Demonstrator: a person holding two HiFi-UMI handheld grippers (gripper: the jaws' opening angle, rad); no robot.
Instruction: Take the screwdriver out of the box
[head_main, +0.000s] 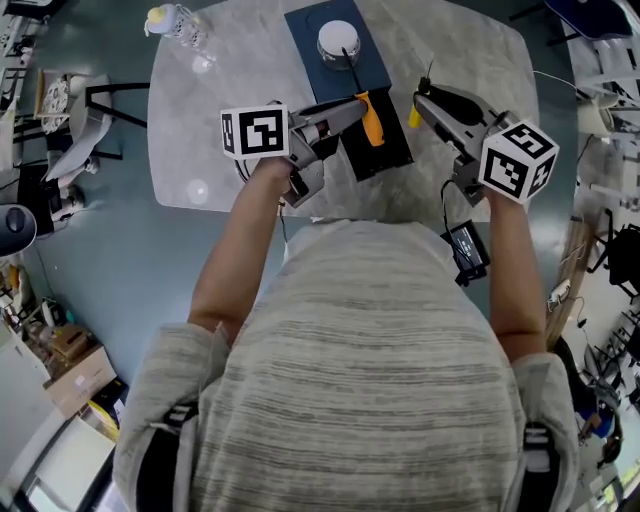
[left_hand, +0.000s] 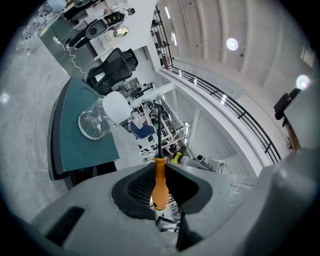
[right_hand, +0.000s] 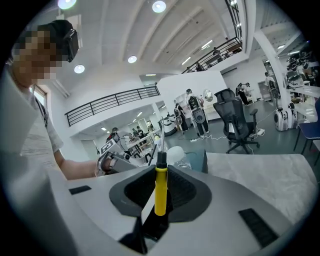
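Observation:
In the head view my left gripper (head_main: 358, 108) is shut on an orange-handled screwdriver (head_main: 371, 120) and holds it over the black box (head_main: 385, 155) on the grey table. The left gripper view has the orange handle (left_hand: 159, 182) clamped between the jaws, its dark shaft pointing away. My right gripper (head_main: 421, 102), just right of the box, is shut on a yellow-handled screwdriver (head_main: 414, 117). Its yellow handle with a black collar (right_hand: 160, 192) stands upright between the jaws in the right gripper view. The inside of the box is hidden.
A dark blue board (head_main: 300, 25) lies beyond the box with a glass cup (head_main: 338, 40) on it. A plastic bottle (head_main: 180, 22) stands at the table's far left corner. A small black device (head_main: 468, 250) hangs by the person's right forearm. Office chairs and benches surround the table.

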